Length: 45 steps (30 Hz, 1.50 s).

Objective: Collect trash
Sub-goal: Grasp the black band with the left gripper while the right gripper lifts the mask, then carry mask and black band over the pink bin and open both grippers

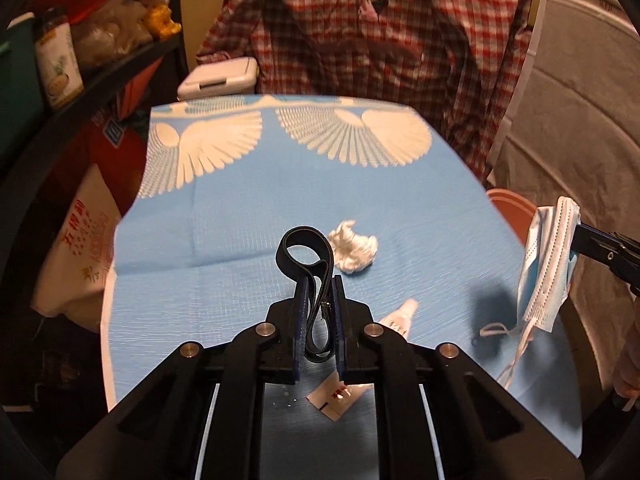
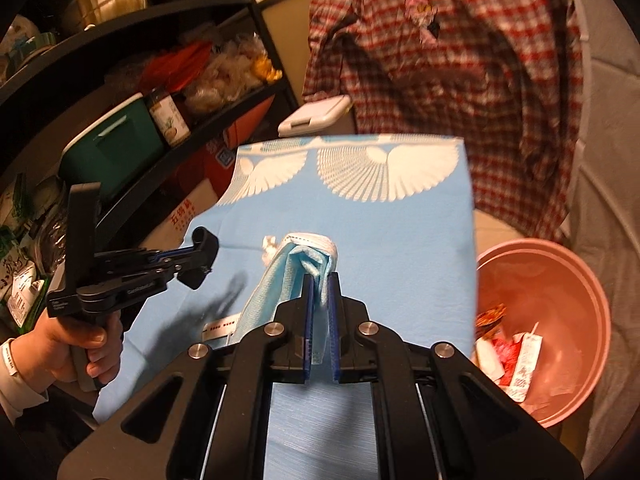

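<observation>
Cluttered room: dark shelving [image 2: 168, 60] with jars and bags on the left, a red plaid shirt [image 1: 380, 32] hanging behind. Surface [image 1: 240, 220] covered in a light blue cloth with white fan shapes along its far edge.

Left hand-held gripper [image 1: 319, 280]: jaws narrow, clamped on a black strap [image 1: 306, 248] whose loop stands up above the fingertips, clear of the cloth. Right hand-held gripper [image 2: 321, 280]: jaws narrow, pinching a folded blue face mask [image 2: 298, 260]; in the left wrist view the mask hangs off the right edge of the surface, ear loops dangling.

On the cloth: crumpled white tissue [image 1: 354, 250] near the middle; small white tube [image 1: 400, 316] and a flat white sachet [image 1: 334, 398] with red print toward the near edge.

Pink bin [image 2: 560, 320] stands beside the right edge, with wrappers inside. White lidded container [image 1: 220, 78] past the far left corner.
</observation>
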{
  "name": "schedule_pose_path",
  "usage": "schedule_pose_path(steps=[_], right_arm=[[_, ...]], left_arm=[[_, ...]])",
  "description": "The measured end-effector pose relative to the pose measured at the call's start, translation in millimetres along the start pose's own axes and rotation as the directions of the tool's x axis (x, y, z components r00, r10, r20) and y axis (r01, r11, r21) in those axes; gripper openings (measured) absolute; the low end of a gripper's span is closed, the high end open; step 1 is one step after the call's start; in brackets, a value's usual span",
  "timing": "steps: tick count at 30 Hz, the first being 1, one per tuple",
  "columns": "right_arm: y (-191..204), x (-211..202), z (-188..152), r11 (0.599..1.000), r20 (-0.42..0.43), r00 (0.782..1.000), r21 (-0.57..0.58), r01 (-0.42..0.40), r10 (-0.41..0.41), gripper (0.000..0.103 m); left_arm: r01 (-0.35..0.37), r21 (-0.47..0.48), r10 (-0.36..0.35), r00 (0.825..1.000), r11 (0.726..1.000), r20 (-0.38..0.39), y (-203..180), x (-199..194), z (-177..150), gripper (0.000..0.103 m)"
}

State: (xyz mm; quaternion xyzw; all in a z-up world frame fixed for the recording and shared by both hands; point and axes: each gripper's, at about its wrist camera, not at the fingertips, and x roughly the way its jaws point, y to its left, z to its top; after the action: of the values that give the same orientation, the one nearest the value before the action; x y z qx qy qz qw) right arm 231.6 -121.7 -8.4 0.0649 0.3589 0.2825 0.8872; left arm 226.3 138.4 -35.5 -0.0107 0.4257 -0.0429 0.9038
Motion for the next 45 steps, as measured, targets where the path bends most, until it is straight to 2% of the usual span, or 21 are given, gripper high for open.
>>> schedule_pose_path(steps=[8,19,27,34,40,45], right_arm=[[-7.3,-28.0,5.0,0.996,0.070,0.994,-0.020,0.086,-0.084,0.007],[-44.9,-58.5,16.1,0.974,0.137,0.964,0.026,0.225,-0.227,0.007],[-67.7,-70.2,21.8,0.953,0.164,0.939,0.043,0.301,-0.304,0.007],[-93.9,-79.1,29.3,0.919,0.183,0.901,0.060,0.389,-0.393,0.007],[-117.5,-88.9,33.3,0.896,0.193,0.875,0.096,0.433,-0.444,0.007],[-132.9,-91.7,35.7,0.883,0.187,0.864,0.123,0.452,-0.468,0.007]], left_arm=[[0.021,0.009,-0.022,0.997,1.000,0.077,-25.3,-27.6,7.6,0.011],[0.081,0.036,-0.086,0.985,0.996,0.150,-72.4,-44.1,24.0,0.011],[0.126,0.068,-0.135,0.979,0.990,0.156,-104.6,-36.5,31.9,0.011],[0.167,0.108,-0.182,0.972,0.980,0.147,-140.1,-26.4,38.7,0.011],[0.207,0.153,-0.227,0.965,0.966,0.129,-174.3,-16.3,42.4,0.011],[0.231,0.191,-0.254,0.961,0.954,0.106,-200.2,-2.1,44.1,0.011]])
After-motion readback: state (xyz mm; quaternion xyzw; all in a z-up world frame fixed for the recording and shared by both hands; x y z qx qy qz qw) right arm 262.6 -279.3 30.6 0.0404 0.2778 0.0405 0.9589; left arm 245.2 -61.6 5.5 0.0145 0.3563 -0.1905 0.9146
